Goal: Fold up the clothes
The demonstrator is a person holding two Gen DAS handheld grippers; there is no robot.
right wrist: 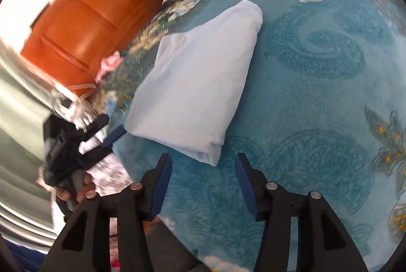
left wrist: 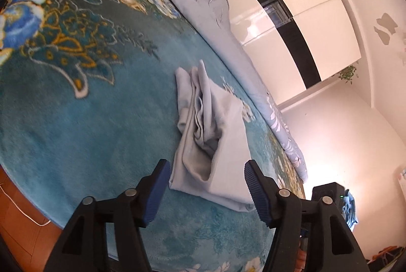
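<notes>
I find the left gripper (left wrist: 206, 185) tilted above the teal floral blanket (left wrist: 88, 119), its blue-padded jaws spread wide and holding nothing; the folded pale blue garment (left wrist: 215, 145) lies just ahead of its tips, apart from both pads. My right gripper (right wrist: 203, 180) likewise stands wide open and empty, poised over the blanket (right wrist: 317, 119) just short of the garment's (right wrist: 198, 79) near corner. From the right wrist view, the left gripper (right wrist: 106, 135) shows blurred at the bed's edge beside the garment. A flowered quilt (left wrist: 200, 5) lies beyond.
</notes>
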